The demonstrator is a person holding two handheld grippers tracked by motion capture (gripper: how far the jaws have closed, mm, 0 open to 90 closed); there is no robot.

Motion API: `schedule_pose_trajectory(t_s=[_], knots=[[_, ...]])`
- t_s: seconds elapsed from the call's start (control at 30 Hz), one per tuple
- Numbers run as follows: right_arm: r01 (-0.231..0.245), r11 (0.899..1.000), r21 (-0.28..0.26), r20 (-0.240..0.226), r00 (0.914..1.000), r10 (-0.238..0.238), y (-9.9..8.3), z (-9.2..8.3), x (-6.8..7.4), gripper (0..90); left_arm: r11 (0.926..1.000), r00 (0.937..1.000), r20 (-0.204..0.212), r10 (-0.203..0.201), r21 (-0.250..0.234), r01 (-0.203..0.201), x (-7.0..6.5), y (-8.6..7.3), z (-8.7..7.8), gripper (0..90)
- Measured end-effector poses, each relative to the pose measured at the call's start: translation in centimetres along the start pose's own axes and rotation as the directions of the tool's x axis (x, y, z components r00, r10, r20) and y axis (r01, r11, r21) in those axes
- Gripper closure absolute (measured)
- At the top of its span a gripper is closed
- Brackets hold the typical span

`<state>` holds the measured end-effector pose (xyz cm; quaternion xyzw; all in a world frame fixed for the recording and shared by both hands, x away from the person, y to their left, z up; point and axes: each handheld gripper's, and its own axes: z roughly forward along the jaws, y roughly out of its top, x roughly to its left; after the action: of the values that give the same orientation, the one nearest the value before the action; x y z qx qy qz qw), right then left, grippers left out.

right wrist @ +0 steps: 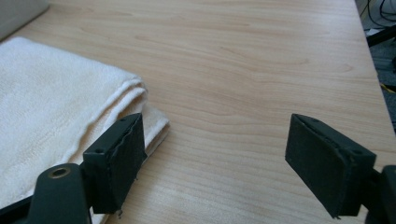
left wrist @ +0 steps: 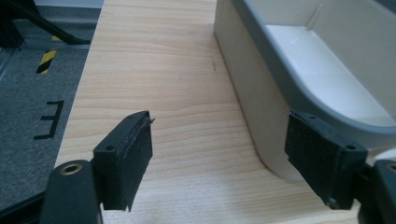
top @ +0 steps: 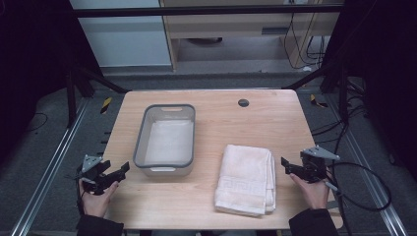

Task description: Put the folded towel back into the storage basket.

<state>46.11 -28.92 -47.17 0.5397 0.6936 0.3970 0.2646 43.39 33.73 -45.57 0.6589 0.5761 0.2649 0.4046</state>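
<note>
A folded cream towel (top: 246, 179) lies on the wooden table (top: 221, 123) at the front right. Left of it stands a grey-rimmed white bin (top: 165, 140), with nothing inside. My left gripper (top: 121, 171) hovers at the table's front left corner, open and holding nothing. In the left gripper view its jaws (left wrist: 219, 158) stand wide apart, the bin's near corner (left wrist: 261, 116) just ahead on the right. My right gripper (top: 286, 164) is open beside the towel's right edge. In the right gripper view the towel (right wrist: 51, 107) lies to the left of the gripper (right wrist: 215, 158).
A dark round grommet (top: 243, 103) sits near the table's far edge. Black cables (top: 364, 191) trail off the right side over the grey floor. Metal frame rails run along both sides of the table. Bare wood lies between the towel and the right edge.
</note>
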Motion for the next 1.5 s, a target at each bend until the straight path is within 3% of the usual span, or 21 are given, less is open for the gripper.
schedule_pose_trajectory(t_s=[0.1,0.4,0.83,1.5], knots=[[-0.019,1.0,-0.01,-0.015,0.9997,0.019,0.1,-0.4,0.1,20.6,0.9999,1.0,0.003,0.009,-0.01,-0.009,-0.3,0.1,-0.3,21.0],[-0.013,1.0,-0.021,-0.035,0.9993,0.012,0.6,-0.8,0.3,21.1,0.998,0.9996,0.028,-0.007,-0.063,0.009,-1.0,0.6,-1.0,22.7],[-0.018,0.999,-0.047,-0.076,0.997,0.015,1.6,-1.6,0.8,23.2,0.9956,0.9987,0.05,-0.009,-0.093,0.014,-1.5,1.6,-1.4,25.6],[-0.039,0.992,-0.119,-0.13,0.9912,0.023,4.8,-2.5,1.2,26.2,0.9856,0.9926,0.109,0.054,-0.165,-0.035,-5.1,5.7,-1.5,25.7]])
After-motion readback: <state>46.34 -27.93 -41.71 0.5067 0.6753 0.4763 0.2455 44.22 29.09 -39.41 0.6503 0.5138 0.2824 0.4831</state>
